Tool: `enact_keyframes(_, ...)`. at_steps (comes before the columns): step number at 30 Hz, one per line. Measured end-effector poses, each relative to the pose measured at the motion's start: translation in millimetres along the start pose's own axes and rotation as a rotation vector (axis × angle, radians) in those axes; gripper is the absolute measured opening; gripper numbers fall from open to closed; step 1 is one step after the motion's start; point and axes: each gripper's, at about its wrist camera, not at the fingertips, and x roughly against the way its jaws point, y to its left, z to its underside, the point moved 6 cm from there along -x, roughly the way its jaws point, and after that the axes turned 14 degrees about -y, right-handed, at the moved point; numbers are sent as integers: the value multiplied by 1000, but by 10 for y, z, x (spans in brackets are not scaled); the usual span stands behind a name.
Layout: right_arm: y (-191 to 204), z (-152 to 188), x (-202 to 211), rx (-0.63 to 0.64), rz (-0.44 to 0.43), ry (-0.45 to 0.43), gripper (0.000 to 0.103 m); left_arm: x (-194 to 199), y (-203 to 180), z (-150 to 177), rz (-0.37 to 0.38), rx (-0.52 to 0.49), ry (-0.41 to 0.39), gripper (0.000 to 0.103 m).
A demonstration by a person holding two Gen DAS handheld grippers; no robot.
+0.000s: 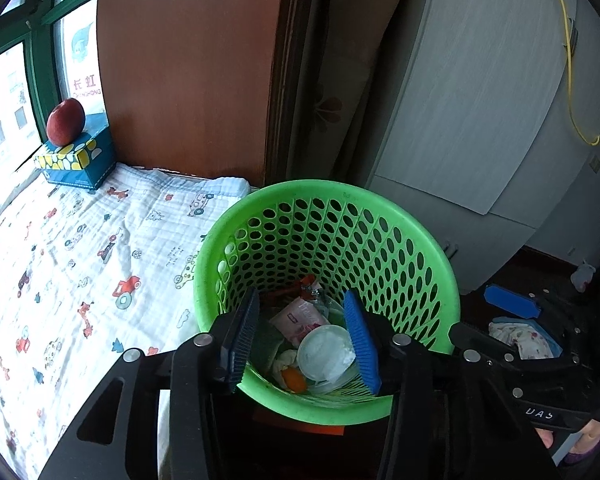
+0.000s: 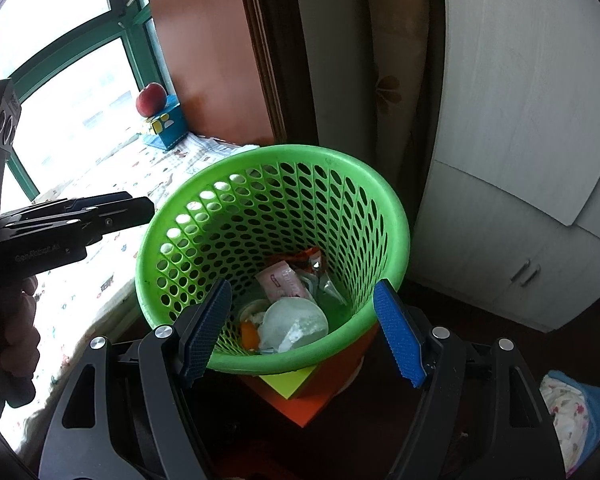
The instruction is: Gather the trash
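Observation:
A green perforated trash basket [image 1: 412, 236] stands beside the bed; it also shows in the right wrist view [image 2: 340, 168]. Inside lie a clear plastic lid [image 1: 326, 354] [image 2: 296, 322], a pink wrapper [image 1: 300, 320] [image 2: 284, 282], an orange-red wrapper [image 2: 310, 258] and an orange scrap [image 1: 294, 380] [image 2: 249, 334]. My left gripper [image 1: 302, 344] is open and empty, above the basket's near rim. My right gripper [image 2: 306, 334] is open and empty, also over the near rim. The left gripper's side shows in the right wrist view [image 2: 144, 206], left of the basket.
A bed with a printed blanket [image 1: 80, 272] lies left of the basket. A red apple [image 1: 66, 121] sits on a blue tissue box [image 1: 78, 160] by the window. A white cabinet [image 1: 480, 120] stands behind. The basket rests on an orange box [image 2: 312, 400]. Patterned cloth [image 2: 568, 412] lies at right.

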Motion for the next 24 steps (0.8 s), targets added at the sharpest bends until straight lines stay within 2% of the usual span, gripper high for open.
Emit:
enact_keyframes(8, 113, -19, -6, 4, -18, -4, 73, 132, 174, -14, -47, 9, -32, 62)
enact_keyframes(10, 148, -26, -13, 5, -25, -4, 74, 180, 240, -18, -57, 18, -41, 63)
enact_keyframes(12, 181, -39, -11, 8, -26, -10, 83, 238, 308, -15, -73, 25, -52, 75)
enact_keyframes(14, 222, -48, -1, 11, -33, -18, 83, 293, 376, -12, -87, 26, -65, 81)
enact_keyframes(24, 494, -106, -49, 28, -82, -19, 84, 535, 765, 31, -190, 53, -95, 92)
